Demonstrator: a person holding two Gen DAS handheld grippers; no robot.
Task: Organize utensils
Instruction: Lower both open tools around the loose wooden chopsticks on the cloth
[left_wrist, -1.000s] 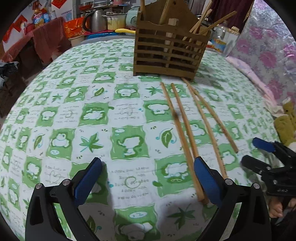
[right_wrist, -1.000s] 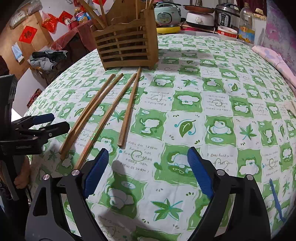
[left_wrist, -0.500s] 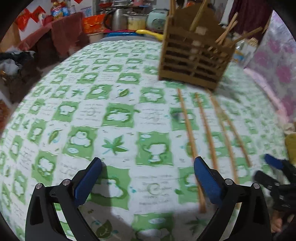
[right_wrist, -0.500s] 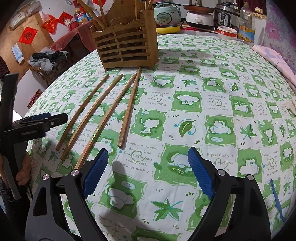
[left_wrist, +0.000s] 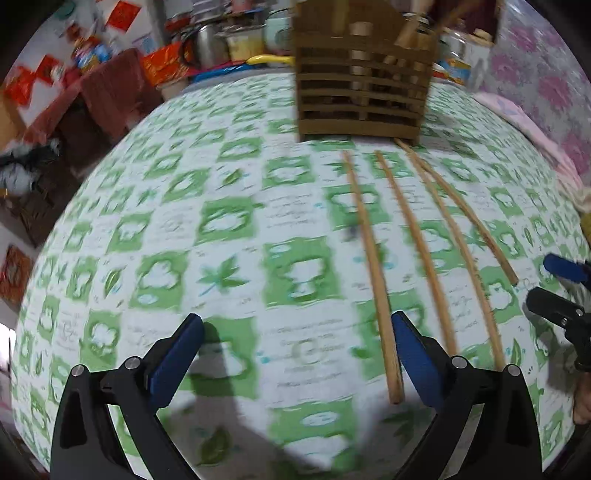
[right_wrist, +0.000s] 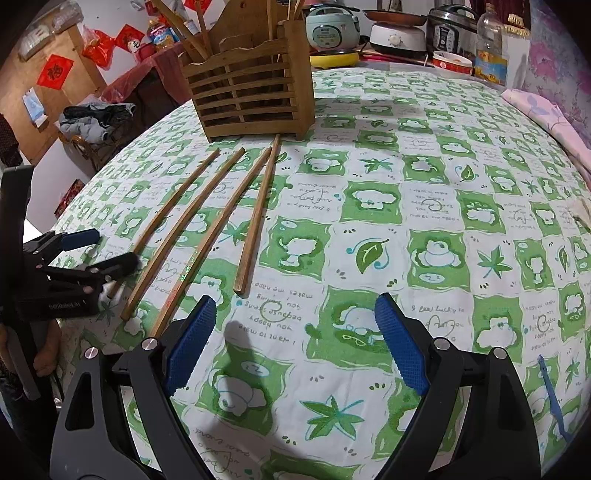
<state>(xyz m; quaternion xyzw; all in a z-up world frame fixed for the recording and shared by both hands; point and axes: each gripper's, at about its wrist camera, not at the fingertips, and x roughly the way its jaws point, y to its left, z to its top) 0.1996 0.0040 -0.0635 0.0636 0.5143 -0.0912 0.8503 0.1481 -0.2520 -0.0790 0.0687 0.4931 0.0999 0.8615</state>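
Several wooden chopsticks (left_wrist: 369, 243) (right_wrist: 258, 206) lie side by side on the green-and-white tablecloth, running toward a slatted wooden holder (left_wrist: 362, 99) (right_wrist: 251, 99) that has more sticks standing in it. My left gripper (left_wrist: 295, 319) (right_wrist: 107, 249) is open low over the cloth. The leftmost chopstick's near end lies just inside its right finger, and no pad presses on it. My right gripper (right_wrist: 295, 301) (left_wrist: 550, 282) is open over bare cloth, to the right of the chopsticks, with nothing between its fingers.
Behind the holder stand a rice cooker (right_wrist: 332, 27), pots, a bowl and a bottle (right_wrist: 491, 44). A pink floral cloth (right_wrist: 546, 107) lies at the right edge. A thin blue strip (right_wrist: 550, 398) lies on the cloth at the near right. A hand (right_wrist: 44, 354) holds the left gripper's handle.
The left wrist view has swung, so the holder now sits right of centre. The leftmost chopstick's end shows just inside the left gripper's right finger. The right gripper has not moved.
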